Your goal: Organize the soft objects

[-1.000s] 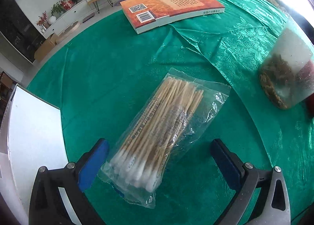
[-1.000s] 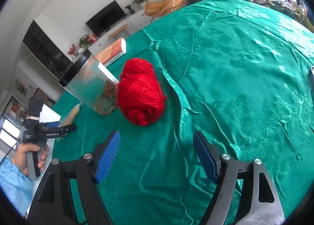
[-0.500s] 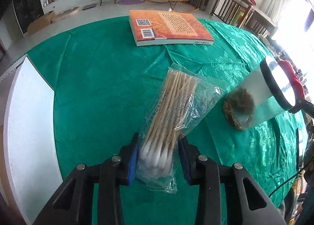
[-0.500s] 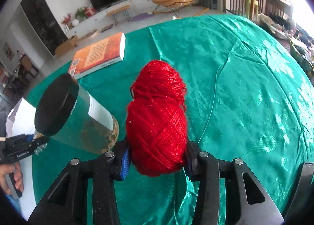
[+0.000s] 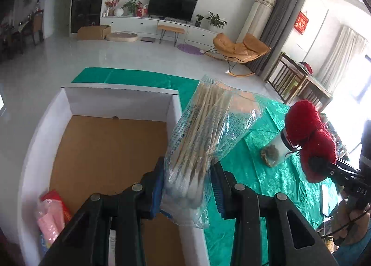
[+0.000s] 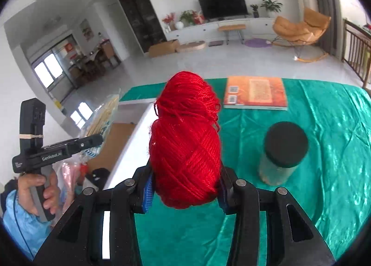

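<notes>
left hand-held gripper (image 5: 186, 184) clamps the cotton swab bag (image 5: 204, 140) above the white box (image 5: 46, 126) at the desk's edge — right hand-held gripper (image 6: 184, 188) squeezes the red yarn ball (image 6: 185, 140) above the desk (image 6: 324, 126), beside the jar (image 6: 281, 152).

Both grippers had black plastic frames with silver screws and blue ribbed pads (image 5: 157, 187). The left gripper (image 6: 92, 140) read "GenRobot.AI"; its hand (image 6: 44, 187) wore a light-blue sleeve.
</notes>
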`<action>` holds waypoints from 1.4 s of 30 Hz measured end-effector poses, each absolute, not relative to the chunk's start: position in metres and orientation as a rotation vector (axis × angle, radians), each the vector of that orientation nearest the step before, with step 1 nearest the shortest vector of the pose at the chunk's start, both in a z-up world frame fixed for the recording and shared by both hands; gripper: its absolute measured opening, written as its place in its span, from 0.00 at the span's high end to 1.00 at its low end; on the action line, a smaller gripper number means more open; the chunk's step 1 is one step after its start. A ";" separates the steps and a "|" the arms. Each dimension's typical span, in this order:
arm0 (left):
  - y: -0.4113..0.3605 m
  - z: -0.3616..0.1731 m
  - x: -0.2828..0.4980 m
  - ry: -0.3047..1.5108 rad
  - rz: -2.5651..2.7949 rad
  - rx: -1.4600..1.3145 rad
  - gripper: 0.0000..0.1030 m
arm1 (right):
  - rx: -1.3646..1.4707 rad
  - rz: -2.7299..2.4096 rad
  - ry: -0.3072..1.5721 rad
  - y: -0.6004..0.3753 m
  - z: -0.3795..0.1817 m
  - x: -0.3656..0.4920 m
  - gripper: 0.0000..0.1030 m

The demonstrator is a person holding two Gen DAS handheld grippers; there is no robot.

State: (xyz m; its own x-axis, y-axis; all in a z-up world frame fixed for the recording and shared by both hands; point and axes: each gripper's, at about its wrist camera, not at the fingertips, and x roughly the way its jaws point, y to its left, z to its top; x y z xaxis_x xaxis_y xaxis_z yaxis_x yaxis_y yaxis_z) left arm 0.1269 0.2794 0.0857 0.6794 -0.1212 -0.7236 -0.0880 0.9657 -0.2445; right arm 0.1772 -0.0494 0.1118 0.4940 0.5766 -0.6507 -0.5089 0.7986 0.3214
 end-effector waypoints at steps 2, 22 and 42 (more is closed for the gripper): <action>0.307 0.082 0.096 0.829 0.111 -0.233 0.60 | 0.081 0.779 0.844 0.002 0.114 0.155 0.55; 0.294 0.051 0.022 0.773 0.467 -0.059 0.03 | -0.076 0.902 0.932 0.106 0.068 0.079 0.27; 0.284 0.065 -0.001 0.740 0.654 0.046 0.03 | -0.194 0.853 0.875 0.107 0.077 0.049 0.27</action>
